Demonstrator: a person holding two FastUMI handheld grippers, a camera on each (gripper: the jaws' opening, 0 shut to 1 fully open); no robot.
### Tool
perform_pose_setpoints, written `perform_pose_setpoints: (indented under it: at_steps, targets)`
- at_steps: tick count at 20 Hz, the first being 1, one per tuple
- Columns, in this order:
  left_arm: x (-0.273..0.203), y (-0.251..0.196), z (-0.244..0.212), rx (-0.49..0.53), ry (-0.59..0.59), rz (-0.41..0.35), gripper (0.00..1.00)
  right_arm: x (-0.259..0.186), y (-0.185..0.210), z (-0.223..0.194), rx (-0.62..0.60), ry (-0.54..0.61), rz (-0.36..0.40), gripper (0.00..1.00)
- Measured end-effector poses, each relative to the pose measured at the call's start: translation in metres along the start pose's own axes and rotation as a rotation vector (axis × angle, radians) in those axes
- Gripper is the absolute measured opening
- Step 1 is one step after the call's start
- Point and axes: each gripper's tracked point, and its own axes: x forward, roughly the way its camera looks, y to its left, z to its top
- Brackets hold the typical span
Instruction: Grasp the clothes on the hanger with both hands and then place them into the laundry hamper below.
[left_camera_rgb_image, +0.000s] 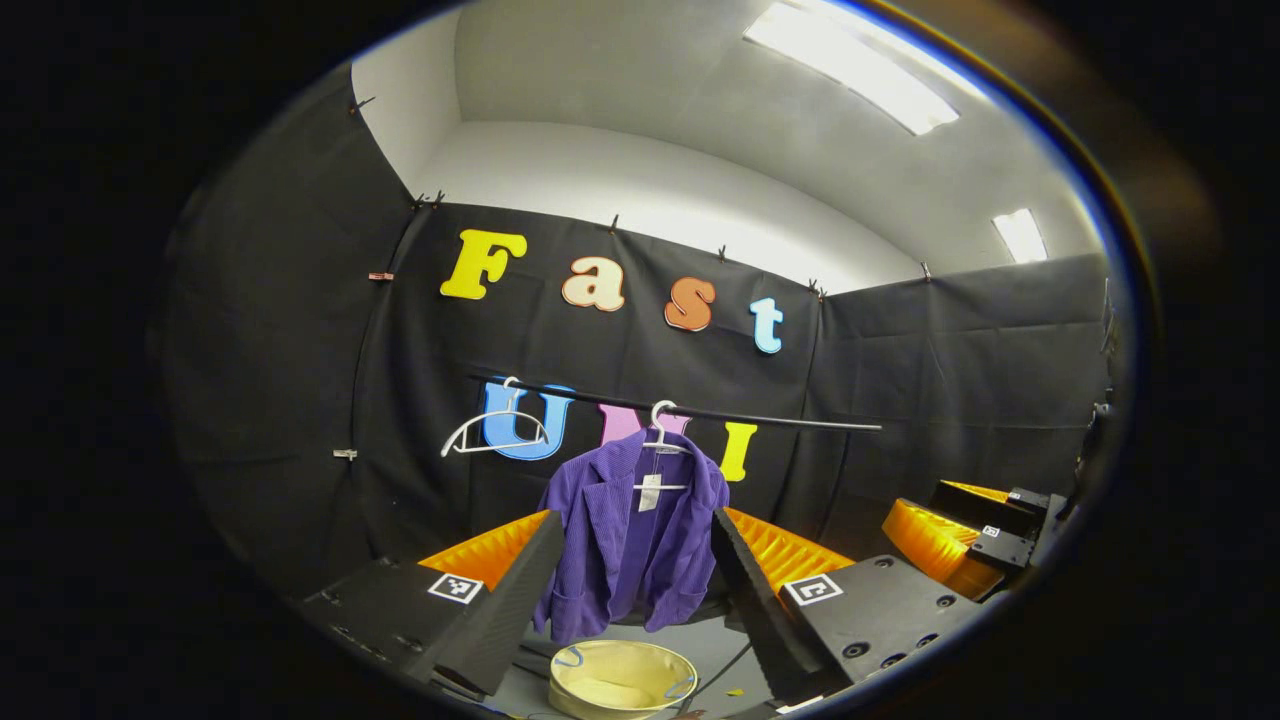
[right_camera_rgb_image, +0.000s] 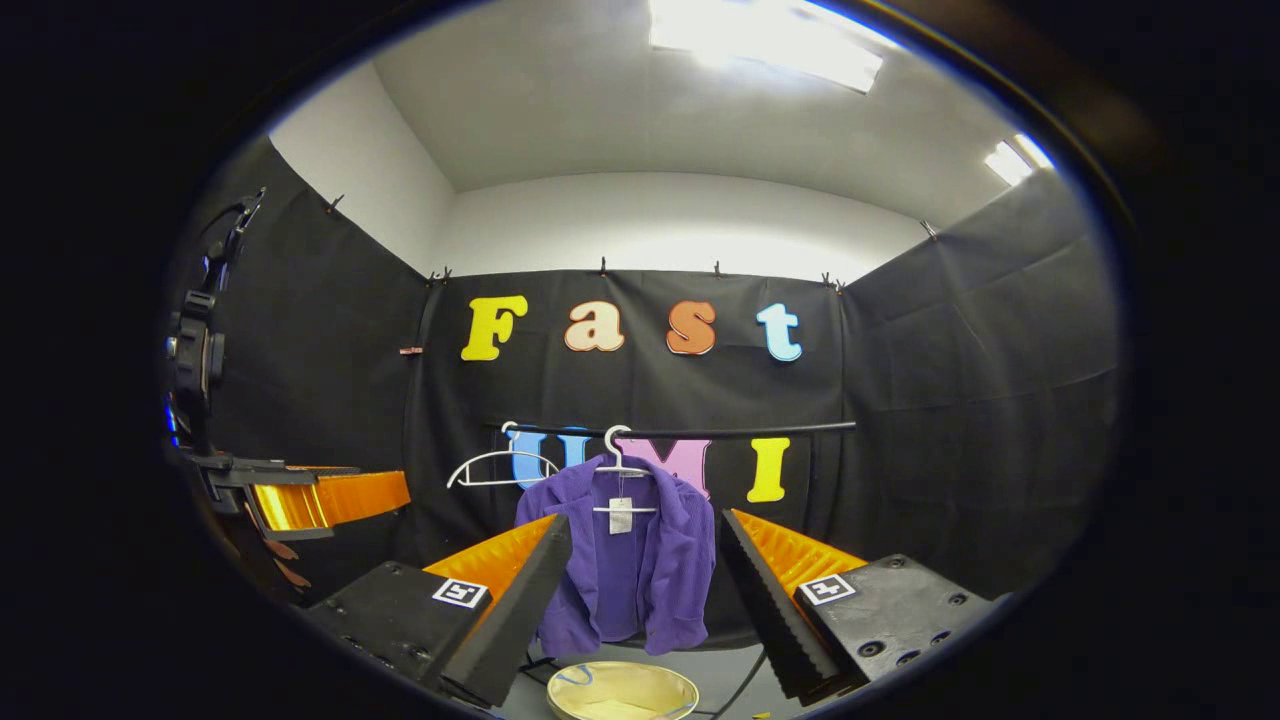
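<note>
Garment: purple ribbed corduroy jacket (left_camera_rgb_image: 628, 535) with a collar, front hanging open, a patch pocket low on each front panel; a white tag hangs at the neck opening.
Garment position: hung on a white plastic hanger (left_camera_rgb_image: 662, 440), straight ahead of both sets of jaws and framed between them in the left gripper view and the right gripper view (right_camera_rgb_image: 630, 560); well apart from the fingers, touching neither.
Rail: thin black horizontal rod (left_camera_rgb_image: 780, 417) across the black cloth wall, carrying the jacket's hanger.
Spare hanger: bare white plastic hanger (left_camera_rgb_image: 497, 430) on the same rail, on the left-finger side of the jacket.
Hamper: round pale-yellow fabric laundry hamper (left_camera_rgb_image: 622, 678), mouth open, on the floor below the jacket's hem and low between the jaws; also seen in the right gripper view (right_camera_rgb_image: 622, 690).
Left gripper (left_camera_rgb_image: 640, 600): black wedge fingers with orange backing, jaws released and spread wide, grasping nothing.
Right gripper (right_camera_rgb_image: 645, 600): same build, jaws released and spread wide, grasping nothing.
Other gripper in view: right gripper at the far right of the left gripper view (left_camera_rgb_image: 960, 540); left gripper at the far left of the right gripper view (right_camera_rgb_image: 300, 500).
</note>
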Motion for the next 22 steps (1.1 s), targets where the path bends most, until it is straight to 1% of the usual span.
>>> perform_pose_setpoints:
  at_steps: [2,3,4,6,7,8,14,16,18,22]
  targets:
    - [0.0,0.002,0.0,0.0,0.002,-0.009,0.93,-0.002,0.003,0.0,-0.006,-0.002,-0.007,0.97]
    - [0.0,0.004,-0.001,0.0,0.003,-0.013,0.93,-0.003,0.005,0.0,-0.01,-0.003,-0.01,0.99]
    - [0.0,0.006,-0.001,0.0,0.005,-0.019,0.93,-0.004,0.007,-0.001,-0.014,-0.003,-0.014,0.97]
    - [0.001,0.009,-0.004,0.0,0.014,-0.033,0.93,-0.006,0.011,-0.004,-0.015,0.001,-0.023,0.97]
    - [0.0,0.011,-0.005,0.004,0.014,-0.035,0.93,-0.006,0.014,-0.005,-0.014,0.003,-0.028,0.99]
    - [0.0,0.013,-0.005,0.01,0.015,-0.034,0.93,-0.007,0.015,-0.008,-0.012,0.008,-0.033,0.96]
    - [0.015,0.019,-0.017,0.004,0.04,-0.042,0.93,0.001,0.015,-0.026,-0.021,0.053,-0.049,0.97]
    - [0.029,0.018,-0.024,0.0,0.055,-0.041,0.93,0.017,0.011,-0.032,-0.023,0.056,-0.05,0.97]
    - [0.046,0.019,-0.033,0.008,0.069,-0.031,0.93,0.038,0.01,-0.042,-0.016,0.059,-0.034,0.97]
    - [0.1,0.028,-0.049,0.035,0.063,0.03,0.93,0.094,-0.004,-0.076,-0.008,0.072,0.005,0.97]
